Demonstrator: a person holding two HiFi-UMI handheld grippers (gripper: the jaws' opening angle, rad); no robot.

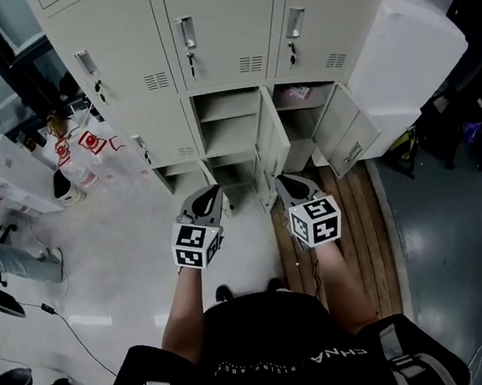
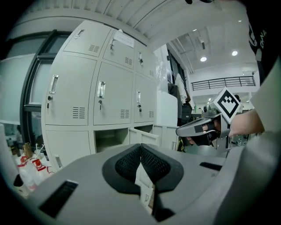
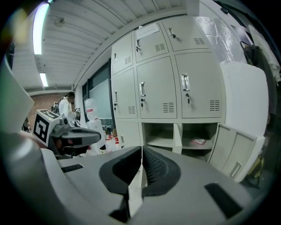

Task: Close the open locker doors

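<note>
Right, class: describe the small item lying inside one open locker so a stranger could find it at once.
Start at the grey locker bank and drop to its bottom row, where two doors hang open. Look in the right-hand open compartment: on its upper shelf lies a small pink-and-white packet. The open compartment to its left shows only bare shelves.

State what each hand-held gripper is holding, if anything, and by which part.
Nothing: the left hand-held gripper and right hand-held gripper are shut, empty.
</note>
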